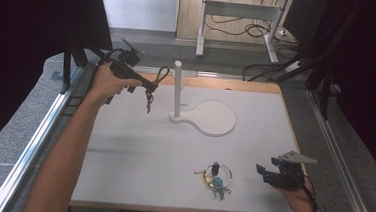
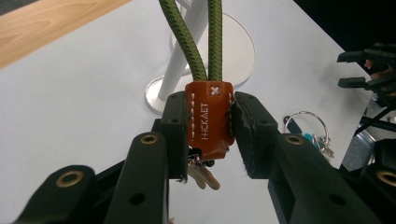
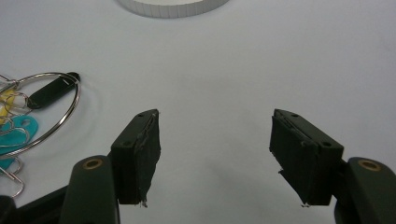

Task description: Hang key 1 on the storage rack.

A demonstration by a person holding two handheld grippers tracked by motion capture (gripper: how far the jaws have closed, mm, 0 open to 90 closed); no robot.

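My left gripper [image 1: 149,87] is held above the table's far left, shut on a key fob: a brown leather tab [image 2: 209,116] with a green cord loop [image 1: 162,74] rising from it and keys [image 2: 202,174] hanging below. The loop sits just left of the white upright post [image 1: 177,87] of a stand with a round base [image 1: 214,118]. My right gripper [image 3: 215,158] rests low at the near right, open, nothing between its jaws. A second key bunch on a large metal ring [image 1: 217,177] lies on the mat to its left, with teal and yellow tags [image 3: 16,130].
A white mat [image 1: 137,152] covers the wooden table [image 1: 247,86]. Metal rails [image 1: 35,140] run along both table sides. Black curtains hang left and right, and a desk frame with cables [image 1: 241,27] stands on the floor beyond.
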